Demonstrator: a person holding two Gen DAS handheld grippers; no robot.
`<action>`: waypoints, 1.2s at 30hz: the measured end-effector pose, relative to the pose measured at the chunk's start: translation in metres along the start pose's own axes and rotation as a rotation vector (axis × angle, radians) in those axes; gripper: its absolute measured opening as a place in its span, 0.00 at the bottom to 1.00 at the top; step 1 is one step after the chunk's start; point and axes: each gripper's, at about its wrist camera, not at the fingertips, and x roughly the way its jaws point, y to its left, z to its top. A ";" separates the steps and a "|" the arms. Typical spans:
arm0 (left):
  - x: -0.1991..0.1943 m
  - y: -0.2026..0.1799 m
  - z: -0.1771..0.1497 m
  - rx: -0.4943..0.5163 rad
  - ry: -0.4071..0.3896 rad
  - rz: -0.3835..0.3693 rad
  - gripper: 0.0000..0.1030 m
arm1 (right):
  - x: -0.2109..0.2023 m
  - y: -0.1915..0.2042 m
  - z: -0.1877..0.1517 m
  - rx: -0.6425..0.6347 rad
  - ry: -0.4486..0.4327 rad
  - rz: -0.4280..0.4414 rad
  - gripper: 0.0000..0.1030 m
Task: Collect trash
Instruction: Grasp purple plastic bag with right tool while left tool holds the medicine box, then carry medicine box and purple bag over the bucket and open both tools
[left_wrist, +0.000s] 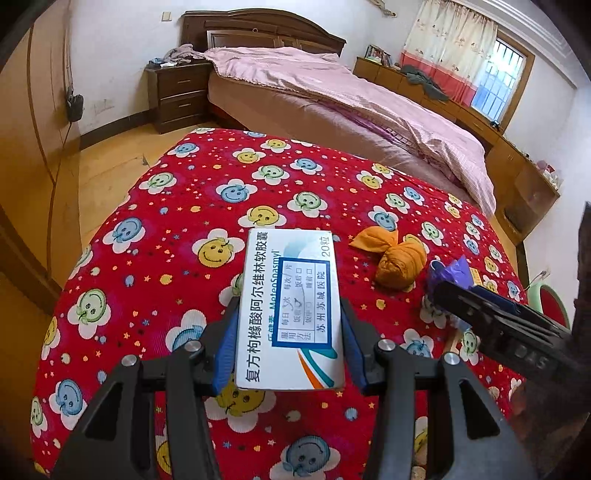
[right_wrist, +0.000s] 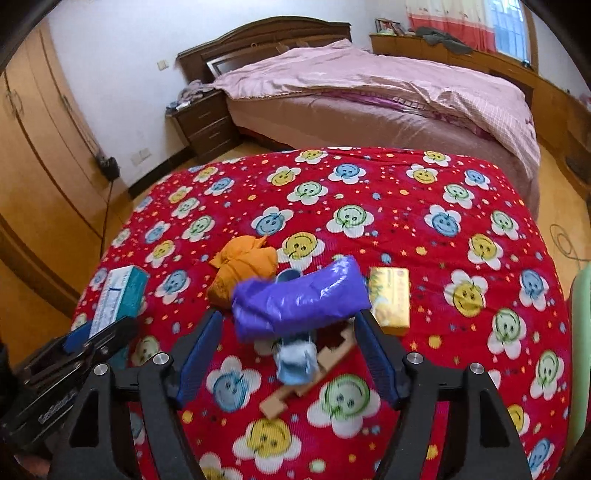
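Note:
My left gripper (left_wrist: 290, 314) is shut on a white medicine box (left_wrist: 290, 310) with blue Chinese print, held above the red smiley-flower cloth (left_wrist: 155, 221). The same box (right_wrist: 118, 295) shows at the left of the right wrist view. My right gripper (right_wrist: 290, 321) is open, its jaws either side of a purple plastic bag (right_wrist: 299, 297) that hangs in the air between them. Below the bag lie a pale blue wrapper (right_wrist: 295, 363) and a wooden piece (right_wrist: 314, 373). An orange knotted bag (left_wrist: 397, 264) lies on the cloth, also in the right wrist view (right_wrist: 243, 267). A gold packet (right_wrist: 391, 299) lies right of the bag.
The cloth-covered table stands before a large bed with pink covers (left_wrist: 332, 96). A dark nightstand (left_wrist: 177, 96) stands left of the bed. Wooden wardrobes (right_wrist: 40, 155) line the left wall. A green and red chair (left_wrist: 546, 299) is at the table's right edge.

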 end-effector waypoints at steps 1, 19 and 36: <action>0.001 0.001 0.000 -0.001 0.002 0.001 0.49 | 0.002 0.000 0.001 -0.003 0.001 -0.011 0.73; -0.011 -0.010 -0.004 0.023 -0.015 -0.037 0.49 | -0.019 -0.018 -0.006 0.070 -0.066 0.071 0.43; -0.059 -0.073 -0.011 0.128 -0.053 -0.172 0.49 | -0.126 -0.056 -0.034 0.187 -0.227 0.071 0.43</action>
